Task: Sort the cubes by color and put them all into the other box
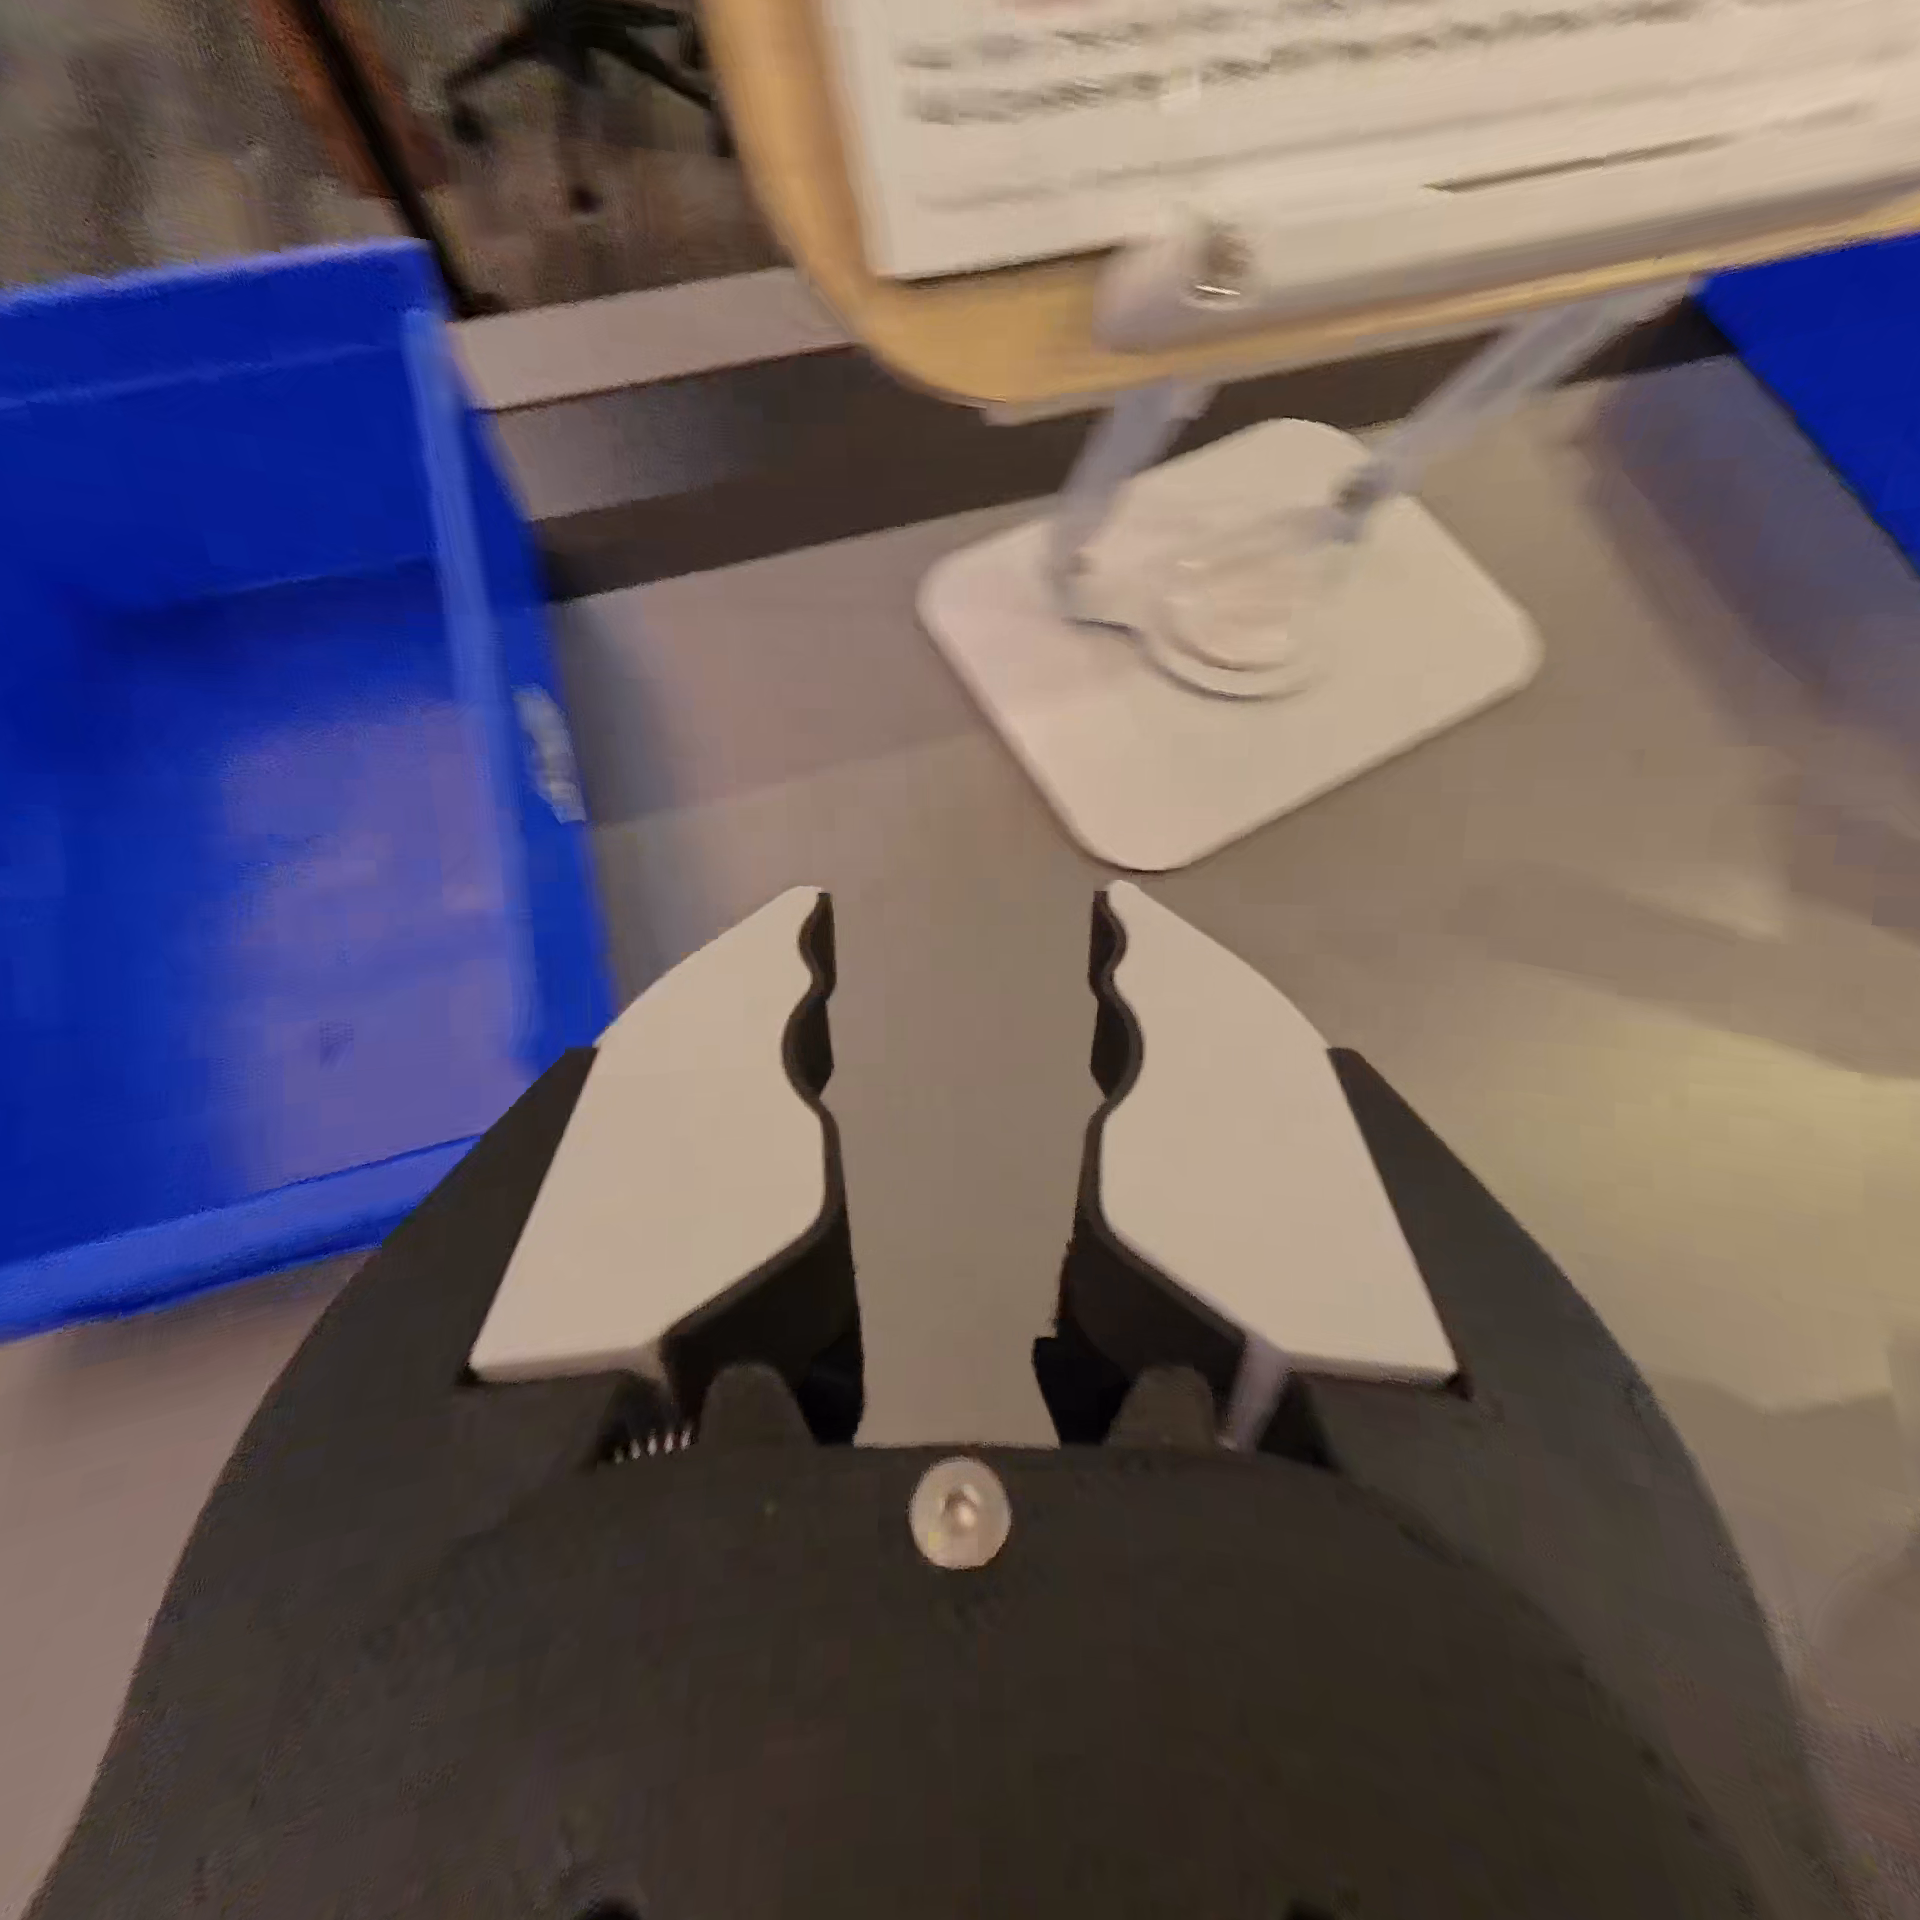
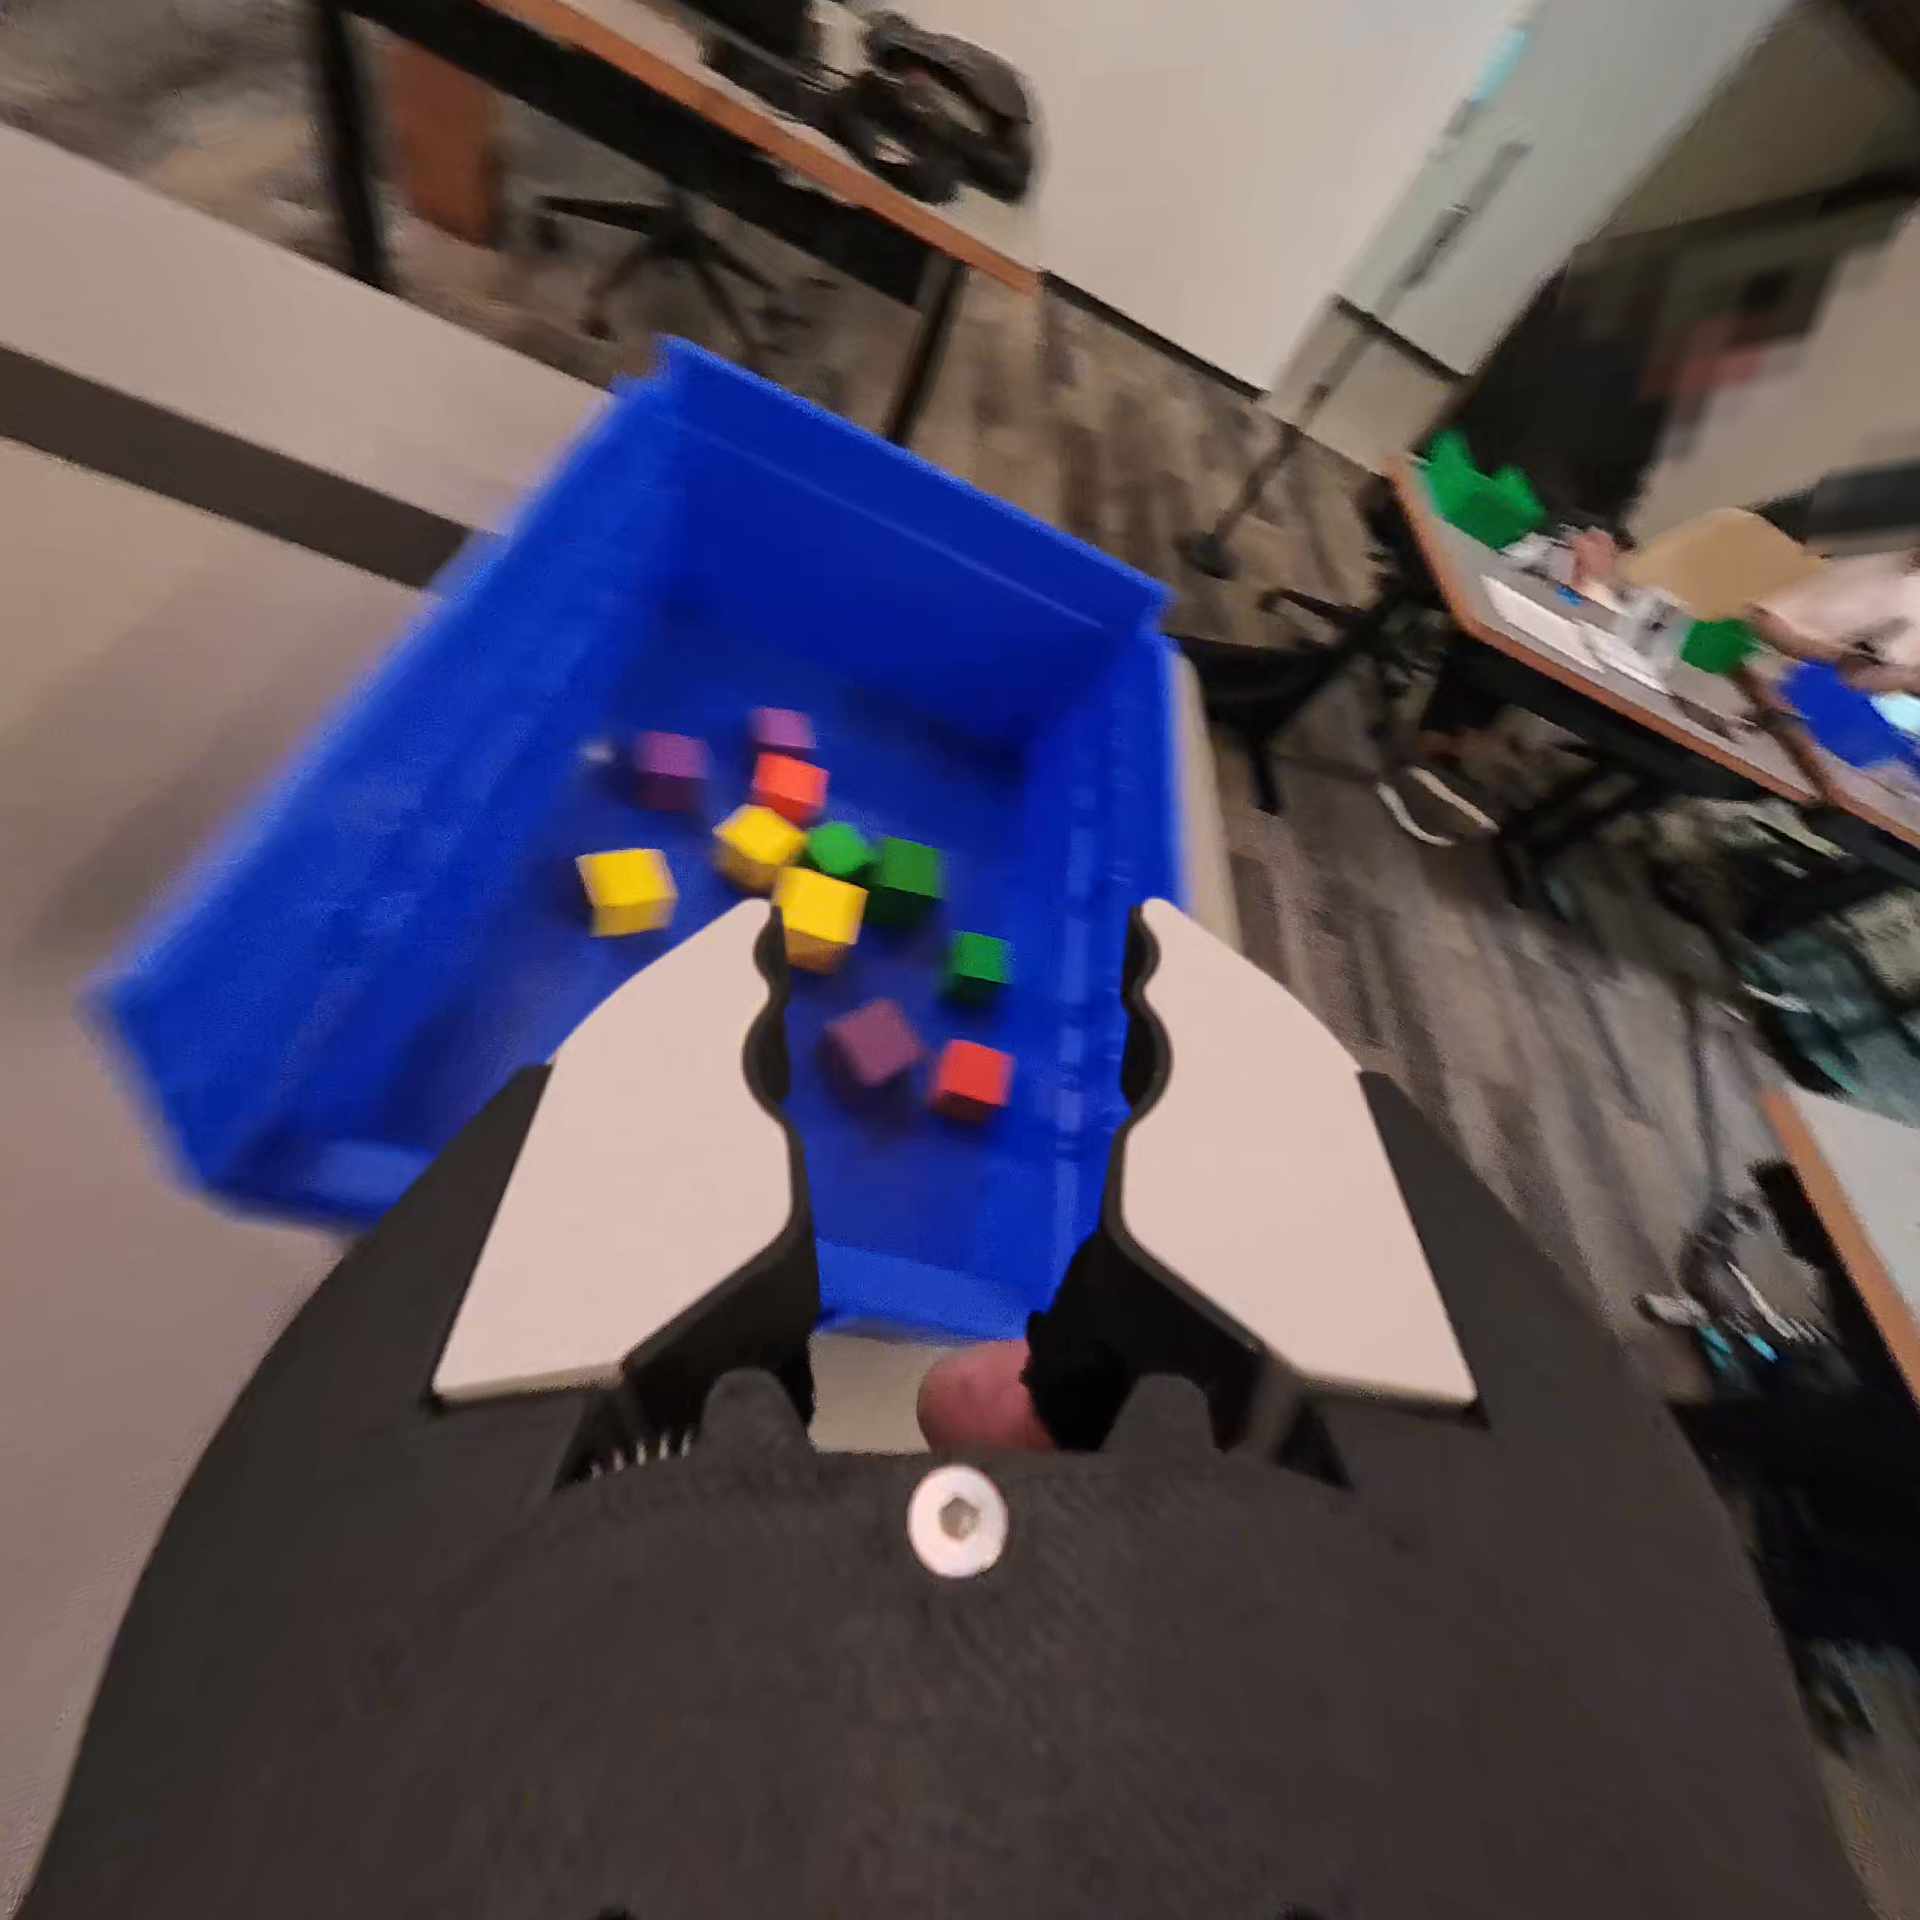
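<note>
Over the table, left wrist view: we look along our left gripper (image 1: 961,904) at the grey tabletop (image 1: 1455,1091).
Left fingers: we hold them parted, with bare tabletop showing through the gap and nothing between the pads.
Blue box on the left: one blue box (image 1: 239,790) stands to the left of our fingers; its inside is too blurred for us to tell what lies in it.
White stand: a white stand (image 1: 1226,665) rests on the table just ahead of our right fingertip, carrying a wooden board (image 1: 987,322) with a white sheet (image 1: 1351,114) on it.
Far right corner: we see a scrap of another blue thing (image 1: 1829,343) at the edge.

Above the cube box, right wrist view: our right gripper (image 2: 956,920) hangs over a second blue box (image 2: 883,582) near the table's edge.
Right fingers: we hold them wide apart, gripping nothing; the cubes lie below on the box floor.
Cubes: we count three yellow cubes (image 2: 821,914), three green cubes (image 2: 977,961), three purple cubes (image 2: 873,1044) and two red cubes (image 2: 971,1075), all mixed together inside this box.
Thumb: a fingertip (image 2: 977,1397) shows behind the jaws.
Background: other tables (image 2: 1621,675) stand farther off.
</note>
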`<control>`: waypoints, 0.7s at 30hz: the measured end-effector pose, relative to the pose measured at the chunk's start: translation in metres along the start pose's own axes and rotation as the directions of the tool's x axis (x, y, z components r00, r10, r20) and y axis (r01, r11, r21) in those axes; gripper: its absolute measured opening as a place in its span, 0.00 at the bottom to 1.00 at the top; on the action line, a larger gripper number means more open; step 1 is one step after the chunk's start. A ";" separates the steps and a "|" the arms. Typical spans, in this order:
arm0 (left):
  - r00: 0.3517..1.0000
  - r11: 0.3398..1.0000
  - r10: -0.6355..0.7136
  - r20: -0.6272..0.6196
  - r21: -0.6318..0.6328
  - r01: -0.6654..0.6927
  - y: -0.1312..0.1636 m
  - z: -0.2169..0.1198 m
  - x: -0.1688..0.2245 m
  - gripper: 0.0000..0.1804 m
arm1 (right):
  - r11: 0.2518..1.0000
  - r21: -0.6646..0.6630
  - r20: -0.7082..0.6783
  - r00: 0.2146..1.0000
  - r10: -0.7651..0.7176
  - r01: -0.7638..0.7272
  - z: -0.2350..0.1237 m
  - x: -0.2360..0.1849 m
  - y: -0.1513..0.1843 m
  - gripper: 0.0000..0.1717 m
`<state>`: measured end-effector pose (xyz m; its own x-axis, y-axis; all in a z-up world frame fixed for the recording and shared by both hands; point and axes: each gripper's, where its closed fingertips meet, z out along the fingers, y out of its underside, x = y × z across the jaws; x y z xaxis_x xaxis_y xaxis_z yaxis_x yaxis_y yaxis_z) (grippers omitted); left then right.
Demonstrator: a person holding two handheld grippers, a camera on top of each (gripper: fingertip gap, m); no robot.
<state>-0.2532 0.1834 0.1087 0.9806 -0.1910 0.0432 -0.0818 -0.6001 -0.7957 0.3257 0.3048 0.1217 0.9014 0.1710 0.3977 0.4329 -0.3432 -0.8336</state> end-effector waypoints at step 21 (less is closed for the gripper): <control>0.823 0.981 -0.145 0.549 -0.026 0.190 0.064 -0.038 -0.311 0.39 | 0.940 -0.297 -0.040 0.986 0.163 -0.168 0.070 0.061 0.106 0.32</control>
<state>-0.5704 0.1751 0.0672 0.9167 0.3562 -0.1812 0.1011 -0.6454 -0.7571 0.4258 0.3433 0.0309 0.9595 0.0752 0.2713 0.2573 -0.6258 -0.7363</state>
